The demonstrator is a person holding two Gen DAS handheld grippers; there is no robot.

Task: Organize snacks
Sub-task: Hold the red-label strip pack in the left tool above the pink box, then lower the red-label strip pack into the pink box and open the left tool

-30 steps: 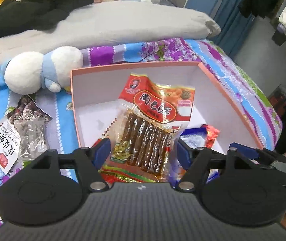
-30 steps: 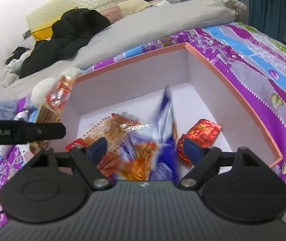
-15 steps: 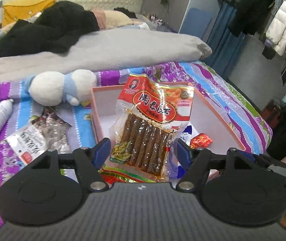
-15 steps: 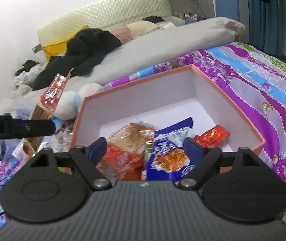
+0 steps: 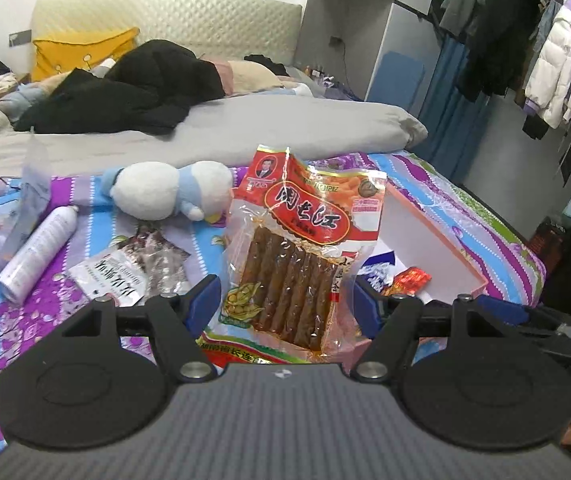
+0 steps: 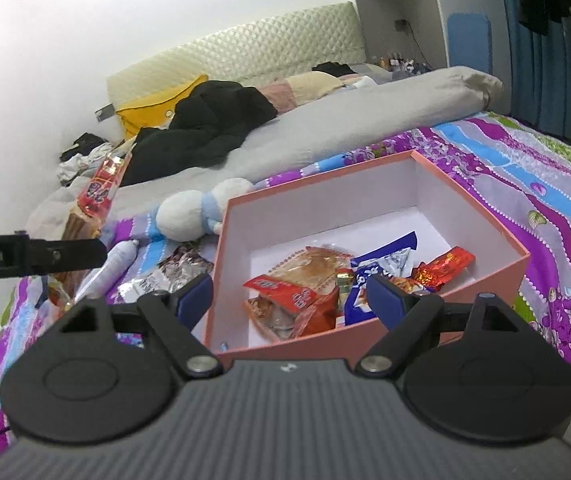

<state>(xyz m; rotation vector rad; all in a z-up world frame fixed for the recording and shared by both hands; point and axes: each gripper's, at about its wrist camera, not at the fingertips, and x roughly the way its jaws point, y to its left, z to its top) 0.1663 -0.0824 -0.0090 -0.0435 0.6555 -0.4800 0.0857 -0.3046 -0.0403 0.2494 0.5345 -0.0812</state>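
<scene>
My left gripper (image 5: 285, 306) is shut on a red and clear packet of brown sticks (image 5: 305, 248) and holds it upright above the bed, left of the pink box (image 5: 437, 240). The packet also shows at the left of the right wrist view (image 6: 93, 204). My right gripper (image 6: 291, 300) is open and empty over the near wall of the pink box (image 6: 485, 224). Inside lie a red and orange snack pack (image 6: 297, 284), a blue pack (image 6: 381, 264) and a small red packet (image 6: 445, 264).
A silver and white snack bag (image 5: 125, 272), a white spray can (image 5: 37, 256) and a white and blue plush toy (image 5: 165, 192) lie on the purple flowered bedspread left of the box. A grey duvet and black clothes lie behind. The bed edge is to the right.
Both grippers have risen and pulled back from the box. The left one still carries its packet, now left of the box. The blue pack left the right gripper and lies in the box.
</scene>
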